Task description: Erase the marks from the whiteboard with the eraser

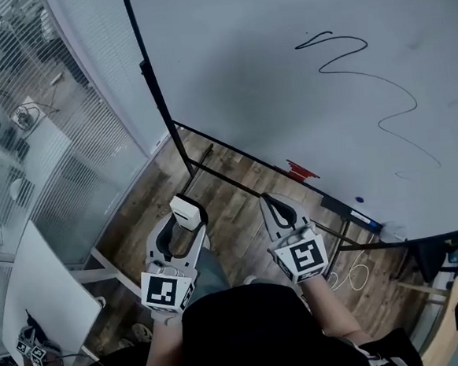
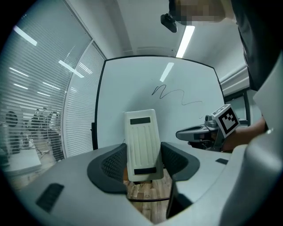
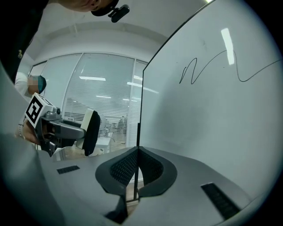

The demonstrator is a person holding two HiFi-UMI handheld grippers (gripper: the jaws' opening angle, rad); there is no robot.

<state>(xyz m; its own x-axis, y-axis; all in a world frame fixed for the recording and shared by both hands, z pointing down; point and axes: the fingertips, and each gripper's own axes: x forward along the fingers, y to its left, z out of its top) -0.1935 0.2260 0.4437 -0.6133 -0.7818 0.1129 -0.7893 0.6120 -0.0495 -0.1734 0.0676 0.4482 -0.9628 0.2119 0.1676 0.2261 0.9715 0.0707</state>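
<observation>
Whiteboard [image 1: 285,95] fills the upper right of my head view, standing on a dark frame over a wood floor. One black squiggle [image 1: 320,71] is still on it. It starts high in the middle of the board and zigzags down toward the lower right edge, and I see no wiped patch along it.

I have the eraser [image 2: 141,143] in the left claw [image 2: 142,164], whose jaws are closed on its lower end so the pale ribbed back stands upright toward the camera. In the head view it sits low, below the board's bottom edge near the lower left corner, well apart from the line. The right claw [image 3: 137,170] has its jaws pressed together on nothing and hangs beside the left one.

I judge the pick-up done and wiping not yet begun. Next I need to raise the left claw up and to the right, turn the dark felt face flat to the board, press it on at the squiggle's top end, then sweep along the line.
</observation>
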